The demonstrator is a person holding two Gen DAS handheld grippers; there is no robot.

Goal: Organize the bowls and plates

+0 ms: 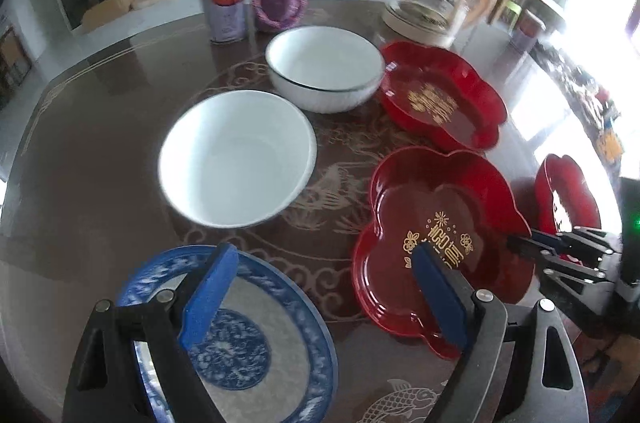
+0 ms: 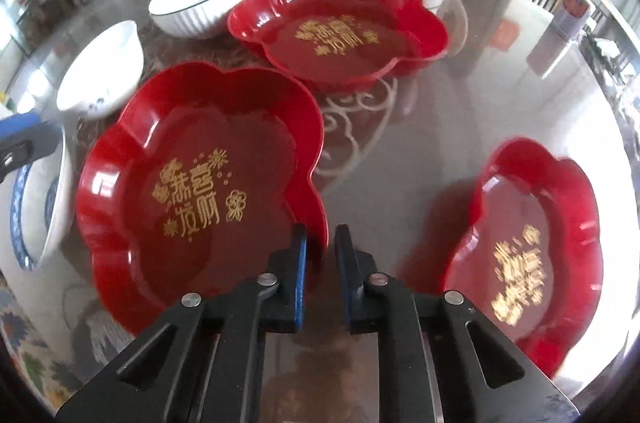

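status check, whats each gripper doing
Right gripper shut on rim of near red tray. Left gripper open, hovering over blue plate. Nothing in the way.

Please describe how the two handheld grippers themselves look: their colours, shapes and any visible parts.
Both look alike. The left gripper has two black angular fingers with triangular cut-outs, round silver pivot bolts, and blue pads lining the inner faces. The right gripper has the same black linkage, silver bolts and blue pads. Beside it, in the left wrist view, a green light glows on a dark housing. No hands, sleeves or cables show.

Three red flower-shaped plates (image 2: 200, 179), two white bowls (image 1: 238, 159), one blue-patterned plate (image 1: 256, 339).
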